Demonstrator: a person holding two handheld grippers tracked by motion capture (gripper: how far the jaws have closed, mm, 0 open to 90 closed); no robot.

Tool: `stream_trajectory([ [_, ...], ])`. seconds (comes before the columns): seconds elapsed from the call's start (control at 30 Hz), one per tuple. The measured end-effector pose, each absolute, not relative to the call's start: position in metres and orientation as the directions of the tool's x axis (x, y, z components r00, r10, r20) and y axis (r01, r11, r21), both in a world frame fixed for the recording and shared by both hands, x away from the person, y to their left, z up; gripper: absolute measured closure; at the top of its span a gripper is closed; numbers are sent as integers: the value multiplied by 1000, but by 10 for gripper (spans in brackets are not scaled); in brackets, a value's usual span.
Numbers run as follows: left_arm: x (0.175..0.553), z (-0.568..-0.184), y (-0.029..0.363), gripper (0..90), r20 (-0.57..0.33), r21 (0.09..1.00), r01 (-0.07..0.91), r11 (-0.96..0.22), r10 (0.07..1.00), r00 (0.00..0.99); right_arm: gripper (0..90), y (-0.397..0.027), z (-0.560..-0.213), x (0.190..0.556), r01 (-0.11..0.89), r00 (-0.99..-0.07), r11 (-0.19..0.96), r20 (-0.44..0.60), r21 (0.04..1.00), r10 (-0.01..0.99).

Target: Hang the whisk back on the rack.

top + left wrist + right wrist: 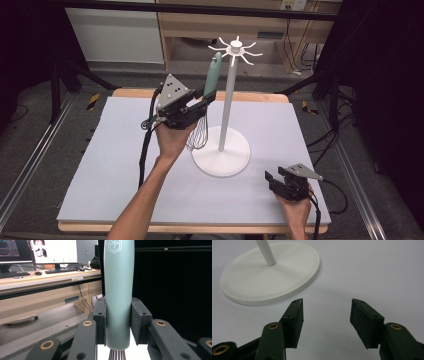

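Note:
My left gripper (202, 102) is shut on the teal handle of a whisk (212, 75), held upright above the table with the wire loops (198, 134) hanging below. In the left gripper view the handle (118, 295) stands clamped between both pads (138, 320). A white utensil stand (228, 95) with hooks at its top (235, 49) rises just right of the whisk from a round base (221, 155). My right gripper (272, 181) rests low at the table's front right, open with nothing between its jaws (327, 315); the stand's base (269, 277) lies ahead of it.
A pale grey mat (125, 160) covers the wooden table (260, 96). Beyond the table stand a wooden desk (37, 280) with monitors and a keyboard, and black curtains on both sides. Cables trail from each gripper.

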State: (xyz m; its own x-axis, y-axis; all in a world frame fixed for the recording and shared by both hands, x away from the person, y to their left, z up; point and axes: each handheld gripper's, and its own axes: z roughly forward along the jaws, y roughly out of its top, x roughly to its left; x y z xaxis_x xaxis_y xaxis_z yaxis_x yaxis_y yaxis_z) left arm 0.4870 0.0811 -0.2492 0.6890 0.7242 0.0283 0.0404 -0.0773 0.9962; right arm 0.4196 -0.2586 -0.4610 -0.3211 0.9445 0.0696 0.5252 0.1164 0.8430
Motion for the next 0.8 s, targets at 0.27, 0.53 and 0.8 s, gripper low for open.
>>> stream_trajectory([
  [0.27, 492, -251, 78, 678, 20, 997, 42, -69, 718, 696, 443, -258, -461, 420, 526, -321, 119, 67, 842, 945],
  [0.53, 489, -248, 82, 639, 17, 998, 37, -60, 714, 700, 440, -259, -462, 420, 524, -321, 122, 63, 843, 945],
  [0.8, 480, -247, 91, 573, 47, 995, 29, -93, 718, 694, 438, -260, -461, 419, 527, -316, 113, 71, 842, 946],
])
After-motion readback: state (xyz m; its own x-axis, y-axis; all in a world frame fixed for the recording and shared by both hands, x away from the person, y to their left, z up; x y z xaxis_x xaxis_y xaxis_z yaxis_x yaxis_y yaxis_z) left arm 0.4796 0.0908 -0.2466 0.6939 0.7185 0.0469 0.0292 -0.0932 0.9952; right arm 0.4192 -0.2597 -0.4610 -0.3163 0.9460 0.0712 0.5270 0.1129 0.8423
